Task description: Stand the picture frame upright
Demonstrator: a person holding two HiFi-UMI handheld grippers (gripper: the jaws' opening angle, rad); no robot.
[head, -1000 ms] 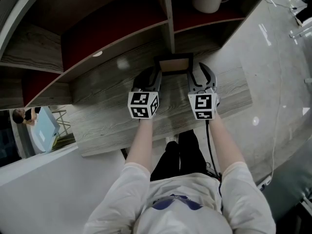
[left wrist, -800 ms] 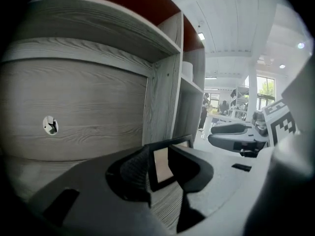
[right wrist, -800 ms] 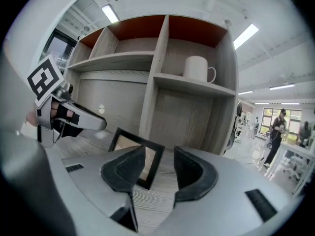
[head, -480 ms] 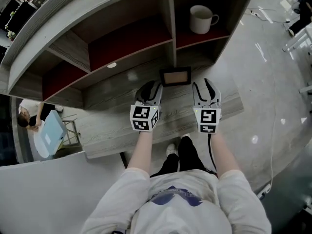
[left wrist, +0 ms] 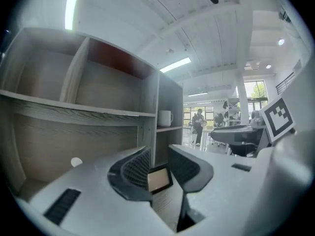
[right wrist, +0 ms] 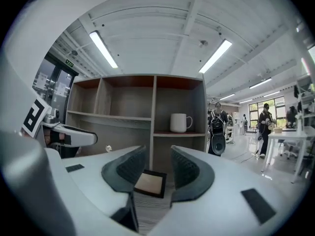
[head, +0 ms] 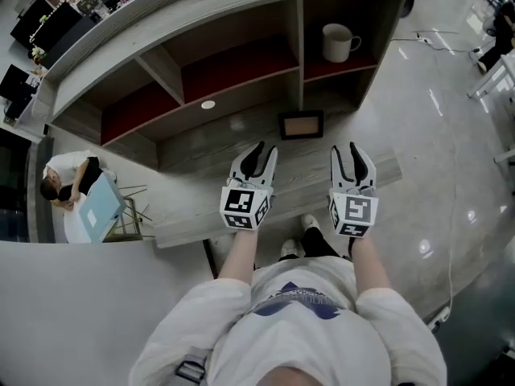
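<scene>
The left gripper point(head: 257, 158) and right gripper point(head: 352, 156) hover side by side above the near part of the desk point(head: 193, 219). Both are open and empty. In each gripper's own view the pads stand apart with only air between them. The right jaws have just been closing a little, on nothing.

Farther along the desk, well apart from both grippers, the frame point(head: 301, 125) stands just in front of the shelf point(head: 301, 51) divider. Its tan face leans back toward the shelf. What props it from behind is hidden.

The frame seems to stand already, so the danger is probably to its balance. If the prop is poorly set, the foot could slide on the smooth wood and the frame drop flat. A gripper going back in could also knock it over.

A mug point(head: 338, 42) sits in the right compartment above.

No brand or label can be read. The cubes point(head: 244, 207) carry only square marker patterns.
</scene>
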